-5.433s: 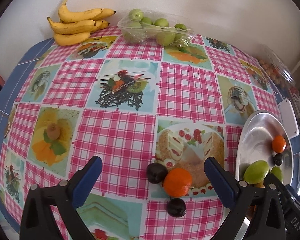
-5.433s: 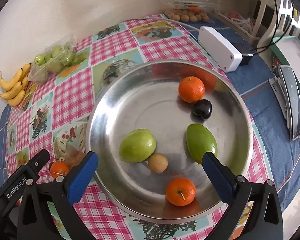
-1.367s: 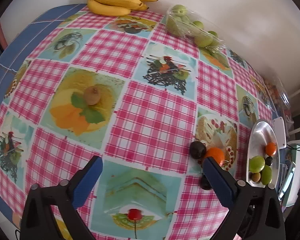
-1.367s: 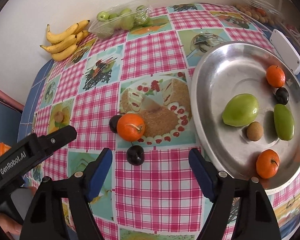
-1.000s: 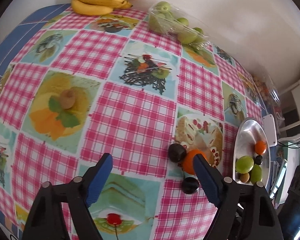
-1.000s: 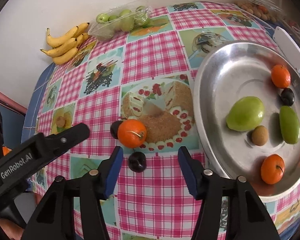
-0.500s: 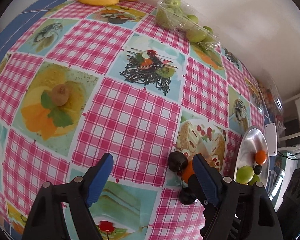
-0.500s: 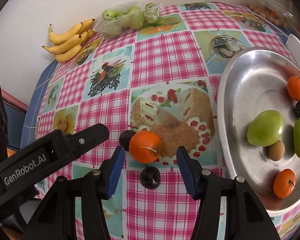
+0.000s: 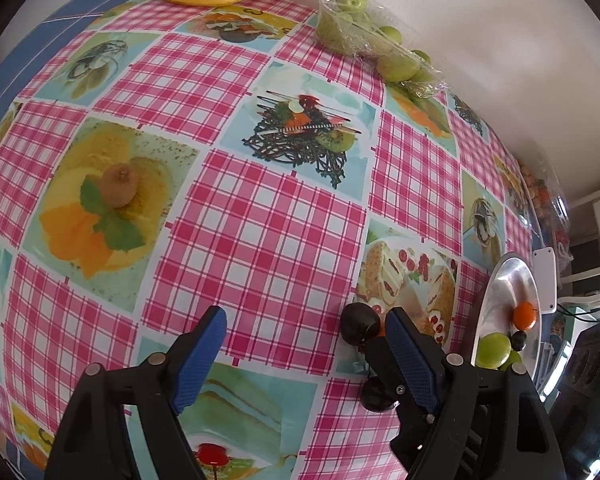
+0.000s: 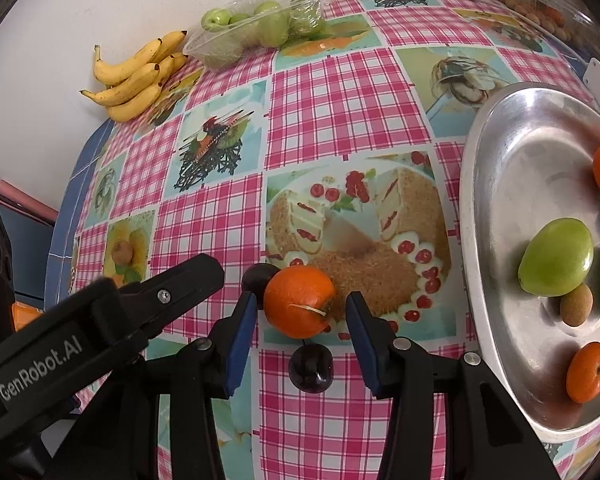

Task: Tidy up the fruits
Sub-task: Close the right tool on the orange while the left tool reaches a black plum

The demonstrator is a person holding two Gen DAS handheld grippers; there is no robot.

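An orange (image 10: 299, 301) lies on the checked tablecloth between two dark plums, one behind it (image 10: 258, 276) and one in front (image 10: 311, 368). My right gripper (image 10: 300, 322) is open, its blue pads either side of the orange and apart from it. The front plum sits between its fingers. A steel plate (image 10: 496, 184) at the right holds two oranges, two green fruits, a kiwi and a dark plum. My left gripper (image 9: 306, 338) is open and empty; the plums (image 9: 360, 323) lie by its right finger (image 9: 410, 356). The plate also shows in the left wrist view (image 9: 504, 284).
A bunch of bananas (image 10: 138, 76) and a clear tray of green fruits (image 10: 260, 26) lie at the far edge by the wall. A kiwi (image 9: 119, 185) lies alone at the left. A bag of small fruits (image 10: 548, 8) and a white box (image 9: 546, 280) are beyond the plate.
My right gripper has moved forward and down until its pads flank the orange. My left gripper has shifted slightly closer to the table. No fruit has moved.
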